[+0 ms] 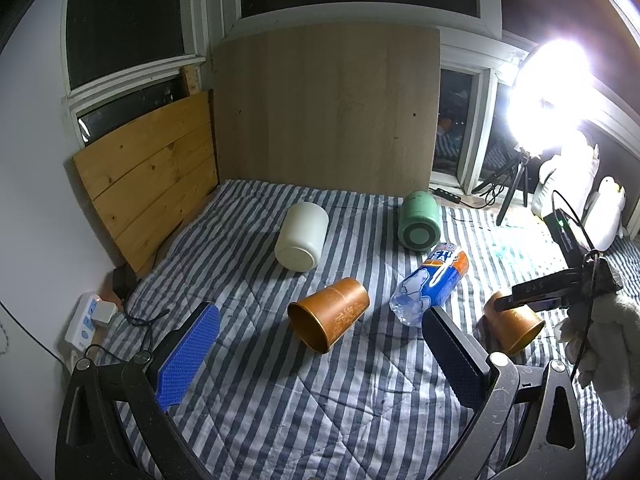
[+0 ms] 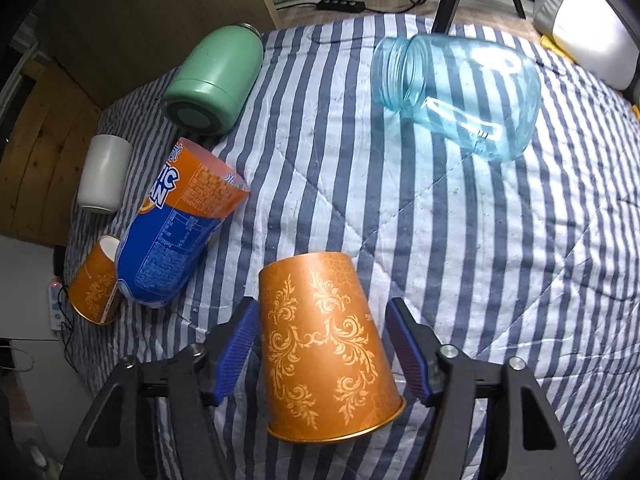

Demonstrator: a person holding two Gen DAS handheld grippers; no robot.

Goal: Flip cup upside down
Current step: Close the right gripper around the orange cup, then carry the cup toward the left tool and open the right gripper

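Jaws on the right gripper [image 2: 322, 346] sit wide apart, ribbed blue pads [image 2: 240, 344] flanking the orange paper cup [image 2: 326, 348] with gold scrollwork; it looks inverted, rim nearest the camera, though contact is hard to judge. Left gripper [image 1: 320, 364] is spread too, a second tapered orange cup [image 1: 330, 316] lying sideways just ahead on the striped quilt [image 1: 320, 420].

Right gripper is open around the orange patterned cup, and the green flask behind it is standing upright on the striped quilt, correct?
Not quite. The green flask lies on its side on the striped quilt, as the right wrist view shows. The rest holds: the right gripper is open with its fingers either side of the orange patterned cup.
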